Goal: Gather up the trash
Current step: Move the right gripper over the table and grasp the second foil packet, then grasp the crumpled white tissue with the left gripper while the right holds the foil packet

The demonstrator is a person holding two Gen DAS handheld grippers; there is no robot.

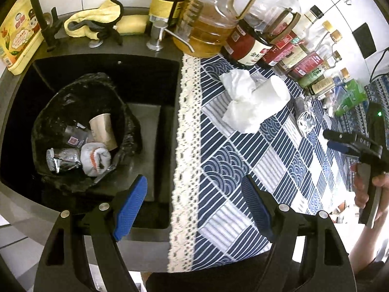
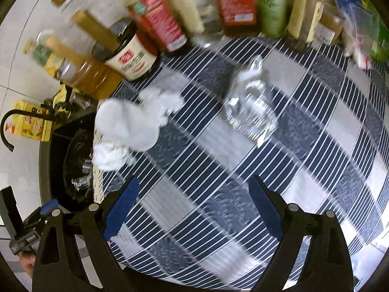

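Here, the left gripper (image 1: 194, 204) points steeply down with its two blue-padded jaws standing apart and nothing between them. One jaw sits over the black sink (image 1: 150, 73); the other sits over the blue-and-white cloth (image 1: 243, 170) whose lace edge (image 1: 184, 146) runs along the sink's side.

In the left wrist view, at 10 o'clock from the gripper, a bin lined with a black bag (image 1: 60, 102) stands inside the sink. The bin holds a paper cup (image 1: 103, 131), a rolled sock (image 1: 96, 159) and a foil wrapper (image 1: 62, 159). At 1 o'clock, crumpled white tissue (image 1: 248, 99) lies on the cloth, and just beyond it at 2 o'clock lies a crushed clear bottle (image 1: 304, 114). Past these, at 12 to 2 o'clock, a row of oil and sauce bottles (image 1: 245, 43) stands along the wall. A yellow rag (image 1: 94, 22) lies at 11 o'clock behind the sink.

The right gripper (image 2: 194, 206) also points steeply down, jaws apart and holding nothing, above the cloth (image 2: 243, 206). This view is blurred. In the right wrist view, the tissue (image 2: 131, 121) lies at 11 o'clock from the gripper, near the cloth's sink-side edge. The crushed clear bottle (image 2: 250, 107) lies at 1 o'clock, apart from the tissue. The bin (image 2: 77, 150) shows at 9 o'clock, and the black faucet (image 2: 9, 126) curves beyond it.
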